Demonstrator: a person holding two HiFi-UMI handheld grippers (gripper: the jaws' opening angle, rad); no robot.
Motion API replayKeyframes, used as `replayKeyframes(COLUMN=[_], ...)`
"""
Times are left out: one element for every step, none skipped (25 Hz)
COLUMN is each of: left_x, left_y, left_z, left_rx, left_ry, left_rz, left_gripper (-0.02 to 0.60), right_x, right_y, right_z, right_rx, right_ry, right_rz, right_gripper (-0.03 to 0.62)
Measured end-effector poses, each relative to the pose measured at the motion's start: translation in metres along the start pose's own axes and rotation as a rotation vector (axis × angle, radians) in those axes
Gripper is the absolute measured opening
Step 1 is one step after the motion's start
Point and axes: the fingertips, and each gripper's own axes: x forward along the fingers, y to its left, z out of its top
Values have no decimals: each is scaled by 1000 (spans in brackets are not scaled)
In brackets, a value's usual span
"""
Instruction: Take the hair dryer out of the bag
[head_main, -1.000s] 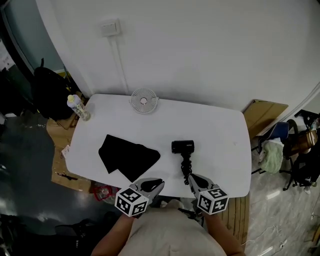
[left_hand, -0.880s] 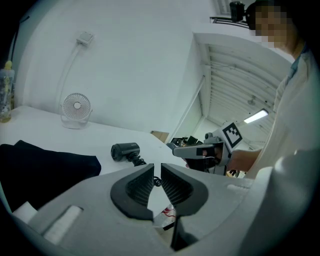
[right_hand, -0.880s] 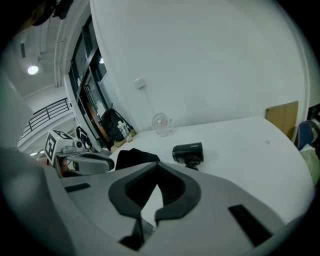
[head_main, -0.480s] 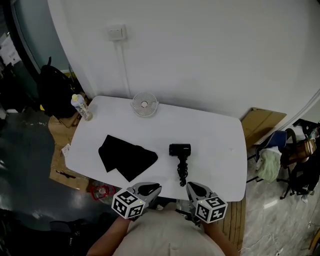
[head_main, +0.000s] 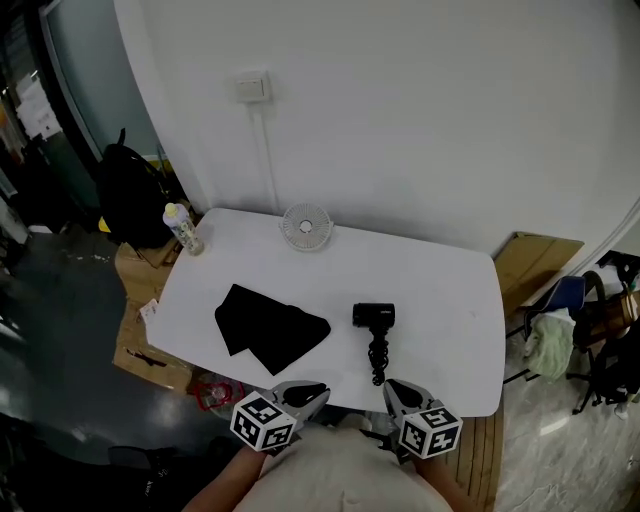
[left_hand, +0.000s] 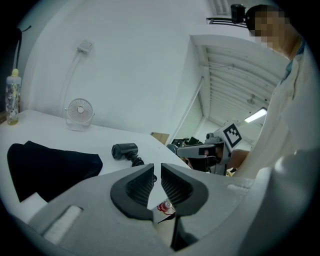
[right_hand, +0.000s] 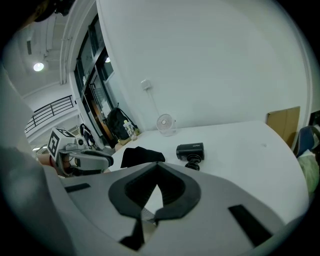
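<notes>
The white tabletop (head_main: 440, 270) carries everything. The largest thing on it is the black bag (head_main: 270, 330), which lies flat and looks slack, so I take the bag as the reference for all places. On the person's side of the bag, at the near edge of the tabletop, both grippers are held low and touch nothing. The left gripper (left_hand: 156, 167) has its fingers (left_hand: 137, 185) a little spread, with only a narrow slit between them and nothing in it. The right gripper (right_hand: 157, 167) has its fingers (right_hand: 175, 192) pressed together at the tips, also with nothing caught. The hair dryer (head_main: 374, 316) lies just to the right of the bag, apart from it and fully outside. Its dark tail (handle or cord, I cannot tell which) (head_main: 378, 355) runs toward the person. Behind the bag stands a small white fan (head_main: 306, 226), and behind it to the left, at the corner, a bottle (head_main: 183, 228). I judge that the taking out is already done and only the drawing back of the hands is left. To do this well, the right gripper should go back along its own line, because the tail of the hair dryer ends close in front of it and a sideways sweep could drag it. The left gripper should keep clear of the bag's near corner.
</notes>
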Motion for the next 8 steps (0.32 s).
replayKeyframes(left_x=[-3, -5, -8, -10, -12, -13, -14, -16], left_y=[1, 2, 4, 5, 7, 8, 10, 11], left_z=[-1, -2, -2, -3, -4, -4, -4, -4], left_rx=[-3, -7, -11, -15, -18, -20, -21, -21], left_ry=[0, -1, -2, -2, -2, -3, -3, -4], left_rz=[4, 8, 12, 15, 18, 20, 22, 24], left_gripper=[51, 51, 51, 51, 51, 51, 51, 51], right_x=[1, 3, 4, 6, 8, 10, 11, 13], right_y=[2, 3, 4, 5, 6, 7, 8, 9], right_z=[1, 3, 4, 5, 6, 6, 7, 7], right_rx=[-2, -4, -6, -7, -8, -10, -12, -14], right_ry=[-2, -4, -5, -5, -5, -5, -4, -3], right_rz=[3, 6, 8, 10, 11, 12, 13, 14], right_gripper=[15, 15, 15, 15, 15, 15, 15, 15])
